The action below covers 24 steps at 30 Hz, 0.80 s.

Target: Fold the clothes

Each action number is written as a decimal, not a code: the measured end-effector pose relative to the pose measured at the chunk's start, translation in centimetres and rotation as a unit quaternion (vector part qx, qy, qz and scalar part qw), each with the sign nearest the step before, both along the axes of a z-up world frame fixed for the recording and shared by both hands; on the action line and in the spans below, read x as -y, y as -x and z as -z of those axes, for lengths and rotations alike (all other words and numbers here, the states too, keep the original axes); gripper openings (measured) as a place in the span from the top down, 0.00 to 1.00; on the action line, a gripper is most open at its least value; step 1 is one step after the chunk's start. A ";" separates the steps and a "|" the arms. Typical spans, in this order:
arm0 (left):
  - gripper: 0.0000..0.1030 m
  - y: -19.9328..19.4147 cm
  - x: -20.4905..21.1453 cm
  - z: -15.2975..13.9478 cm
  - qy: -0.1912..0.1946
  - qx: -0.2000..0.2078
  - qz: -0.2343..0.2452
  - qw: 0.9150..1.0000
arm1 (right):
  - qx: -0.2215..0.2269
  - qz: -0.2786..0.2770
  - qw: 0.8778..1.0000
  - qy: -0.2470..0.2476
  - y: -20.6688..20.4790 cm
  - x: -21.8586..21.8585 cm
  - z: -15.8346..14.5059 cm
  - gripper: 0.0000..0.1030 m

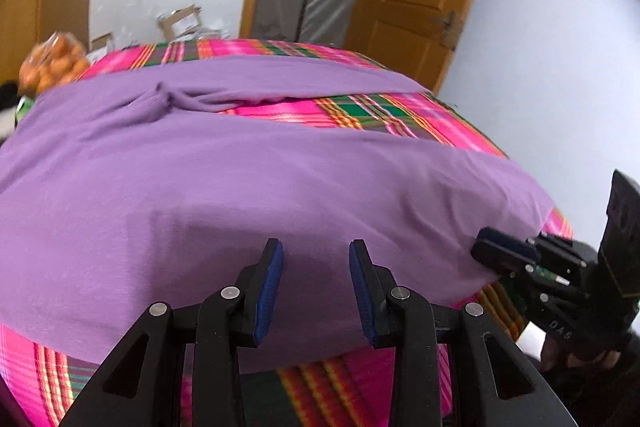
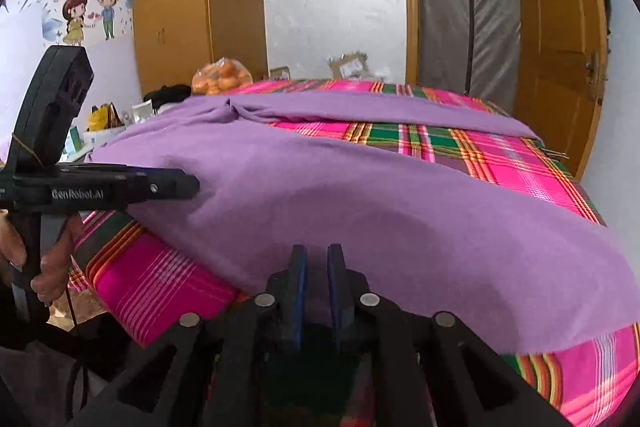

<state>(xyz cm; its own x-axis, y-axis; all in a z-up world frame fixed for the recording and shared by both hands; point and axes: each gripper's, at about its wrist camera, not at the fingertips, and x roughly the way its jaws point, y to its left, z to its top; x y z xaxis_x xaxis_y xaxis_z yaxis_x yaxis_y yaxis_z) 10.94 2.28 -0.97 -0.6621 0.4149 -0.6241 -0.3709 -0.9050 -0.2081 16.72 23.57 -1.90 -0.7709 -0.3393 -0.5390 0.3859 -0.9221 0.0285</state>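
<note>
A purple garment (image 1: 248,187) lies spread across a bed with a pink plaid blanket (image 1: 384,111), and its two long parts split toward the far right. My left gripper (image 1: 316,259) hovers open just over the garment's near edge, with flat cloth showing between its blue pads (image 1: 272,287). From the right wrist view the left gripper (image 2: 192,183) reaches in over the garment (image 2: 360,195) from the left. My right gripper (image 2: 318,267) stands at the near edge with its jaws a narrow gap apart. Smooth purple cloth shows through the gap, not bunched. The right gripper (image 1: 492,253) sits at the garment's right corner.
A bag of oranges (image 2: 222,77), cardboard boxes (image 2: 348,65) and small items lie beyond the bed's far left side. A wooden wardrobe (image 2: 192,7) and a wooden door (image 2: 560,39) stand behind. The blanket (image 2: 520,155) shows bare between the garment's parts. A hand (image 2: 52,263) holds the left gripper.
</note>
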 end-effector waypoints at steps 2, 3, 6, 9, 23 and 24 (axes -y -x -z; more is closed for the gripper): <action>0.65 -0.3 -0.3 0.1 0.003 -0.005 0.006 1.000 | -0.004 0.004 1.000 0.011 -0.3 -1.2 0.1 0.89; 0.66 -0.4 -0.3 0.1 0.004 -0.007 0.006 1.000 | -0.004 0.008 1.000 0.014 -0.5 -1.8 0.1 0.89; 0.66 -0.5 -0.1 0.2 0.001 -0.008 0.008 1.000 | 0.000 0.033 0.999 0.018 -0.8 -4.1 0.0 0.89; 0.65 -0.2 0.6 -0.1 -0.001 -0.003 0.010 1.000 | 0.014 0.093 0.995 0.023 -0.5 -7.7 -0.5 0.89; 0.65 3.8 3.2 -2.9 0.003 -0.021 -0.080 0.997 | 0.092 0.261 0.959 0.070 7.2 -19.0 -1.9 0.89; 0.65 4.1 3.3 -2.9 0.003 -0.019 -0.087 0.996 | 0.097 0.265 0.956 0.075 7.6 -19.6 -1.8 0.89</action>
<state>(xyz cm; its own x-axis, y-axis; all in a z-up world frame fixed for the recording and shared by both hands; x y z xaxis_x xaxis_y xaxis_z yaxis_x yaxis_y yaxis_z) 6.81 -1.03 1.90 -0.7469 0.2875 -0.5996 -0.2152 -0.9577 -0.1911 9.14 43.13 -0.07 -0.7465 -0.0126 -0.6653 -0.1607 -0.9668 0.1986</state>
